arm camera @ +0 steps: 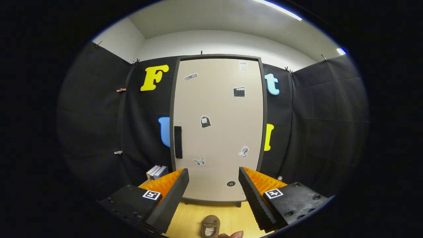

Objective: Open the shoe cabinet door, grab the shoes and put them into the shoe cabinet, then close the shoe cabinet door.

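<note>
The shoe cabinet point(218, 132) stands upright beyond my fingers, its pale door shut and dotted with stickers. A dark vertical handle point(178, 142) sits on the door's left edge. My gripper point(213, 180) is open, with a wide gap between the fingers and nothing in it, well short of the door. A small brown shoe point(211, 226) lies on the wooden tabletop point(191, 215) below and between the fingers, toe pointing toward the cabinet. A person's fingertip point(233, 235) shows just beside the shoe.
A few books point(157, 172) stand left of the cabinet's base, behind my left finger. Black cloth walls close in on both sides and behind the cabinet. The cabinet rests on short feet at the far edge of the table.
</note>
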`<state>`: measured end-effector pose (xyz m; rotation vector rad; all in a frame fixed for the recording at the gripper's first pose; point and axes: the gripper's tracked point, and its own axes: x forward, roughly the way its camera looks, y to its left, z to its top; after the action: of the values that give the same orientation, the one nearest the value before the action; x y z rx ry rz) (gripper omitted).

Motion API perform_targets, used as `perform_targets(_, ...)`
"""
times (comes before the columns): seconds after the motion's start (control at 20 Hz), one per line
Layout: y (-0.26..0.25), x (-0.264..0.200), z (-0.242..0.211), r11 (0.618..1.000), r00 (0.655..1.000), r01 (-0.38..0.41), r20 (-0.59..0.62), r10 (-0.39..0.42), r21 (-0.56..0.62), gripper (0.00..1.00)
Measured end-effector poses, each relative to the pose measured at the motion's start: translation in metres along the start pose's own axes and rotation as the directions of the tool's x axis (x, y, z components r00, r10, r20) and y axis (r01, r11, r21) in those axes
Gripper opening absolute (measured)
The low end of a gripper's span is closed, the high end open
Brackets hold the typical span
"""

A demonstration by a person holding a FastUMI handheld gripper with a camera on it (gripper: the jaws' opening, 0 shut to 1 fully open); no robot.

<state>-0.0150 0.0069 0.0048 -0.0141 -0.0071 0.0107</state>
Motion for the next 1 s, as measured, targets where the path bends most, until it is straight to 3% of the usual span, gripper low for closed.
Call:
perform_targets(0.6, 0.026, 0.011, 0.01, 0.999, 0.997, -0.05, 0.059, 0.051, -0.009, 0.98)
perform_targets(1.0, 0.083, 0.079, 0.023, 0.996, 0.993, -0.075, 0.089, 0.071, 0.044, 0.98)
